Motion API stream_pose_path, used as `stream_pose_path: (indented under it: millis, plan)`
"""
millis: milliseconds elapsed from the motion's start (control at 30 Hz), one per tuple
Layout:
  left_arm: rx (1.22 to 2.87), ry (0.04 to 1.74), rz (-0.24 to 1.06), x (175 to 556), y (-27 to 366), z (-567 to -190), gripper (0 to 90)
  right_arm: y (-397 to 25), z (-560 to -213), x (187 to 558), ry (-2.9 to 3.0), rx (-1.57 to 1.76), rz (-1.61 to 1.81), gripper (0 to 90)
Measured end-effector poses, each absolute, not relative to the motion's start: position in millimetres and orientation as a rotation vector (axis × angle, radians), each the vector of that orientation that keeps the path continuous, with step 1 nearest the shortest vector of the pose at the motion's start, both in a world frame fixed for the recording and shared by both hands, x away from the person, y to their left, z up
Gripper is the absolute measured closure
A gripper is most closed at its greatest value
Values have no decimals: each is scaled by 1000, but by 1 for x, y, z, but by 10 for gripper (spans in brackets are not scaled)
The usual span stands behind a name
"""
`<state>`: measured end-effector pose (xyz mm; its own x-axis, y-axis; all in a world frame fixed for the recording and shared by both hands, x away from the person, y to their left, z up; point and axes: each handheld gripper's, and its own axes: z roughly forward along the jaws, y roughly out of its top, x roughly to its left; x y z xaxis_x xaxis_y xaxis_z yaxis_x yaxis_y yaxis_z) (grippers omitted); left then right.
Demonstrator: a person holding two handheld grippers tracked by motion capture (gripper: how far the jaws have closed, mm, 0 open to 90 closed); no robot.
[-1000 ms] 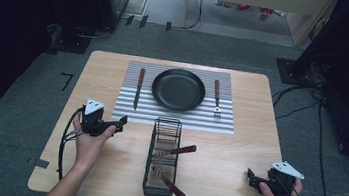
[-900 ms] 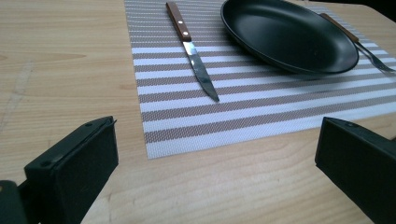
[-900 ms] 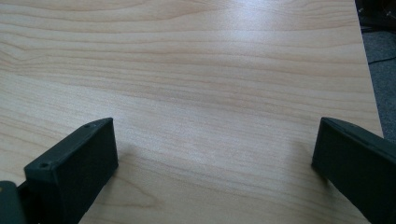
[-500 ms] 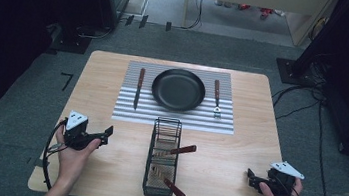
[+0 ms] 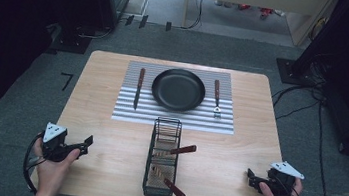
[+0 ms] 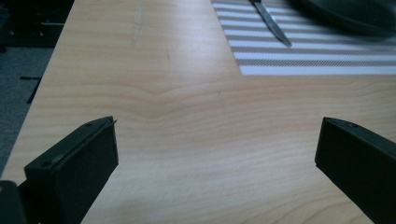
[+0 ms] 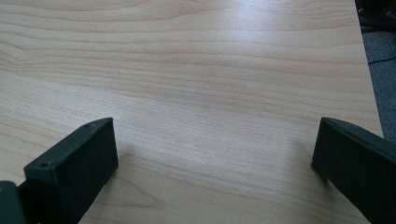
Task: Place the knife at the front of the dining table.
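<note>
At the near left corner of the surface [image 5: 102,180], the left hand-held gripper [image 5: 81,145] rests low with its jaws spread wide apart and nothing between them. At the near right corner, the right hand-held gripper [image 5: 252,178] sits the same way: jaws apart, empty, bare wood beneath.

Between the two stands a black wire caddy [image 5: 162,159], holding two wooden-handled utensils [image 5: 181,150] that lean out over its right side. Beyond it lies a striped placemat [image 5: 175,116] carrying a dark plate [image 5: 178,89], with a knife [image 5: 138,87] to its left and a fork [image 5: 217,98] to its right. The left gripper view shows the knife [image 6: 271,21] blade and the placemat [image 6: 317,60] corner ahead of the jaws.

Judged procedure: the place setting appears laid and both grippers stand well apart from it. If a further utensil is to be drawn from the caddy, approach with jaws aligned across the protruding handle, close on the wooden part, and lift along the handle's axis so that the caddy does not tip or slide. Keep the other gripper clear of the mat.

No brand, label or legible writing is visible on any item.
</note>
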<state>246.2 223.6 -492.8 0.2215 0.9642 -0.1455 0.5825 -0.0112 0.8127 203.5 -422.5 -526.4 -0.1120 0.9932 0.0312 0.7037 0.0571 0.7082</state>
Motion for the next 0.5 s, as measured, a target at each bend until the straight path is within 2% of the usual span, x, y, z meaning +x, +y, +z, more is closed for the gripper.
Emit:
stream_pose_path:
  millis: [300,500]
  plan:
    - [1753,1516,610,240,239,-510,0,-422,-526,203,1869,1692,807,0]
    - [1800,1511,613,249,232,-514,0,-422,-526,203,1869,1691,807,0]
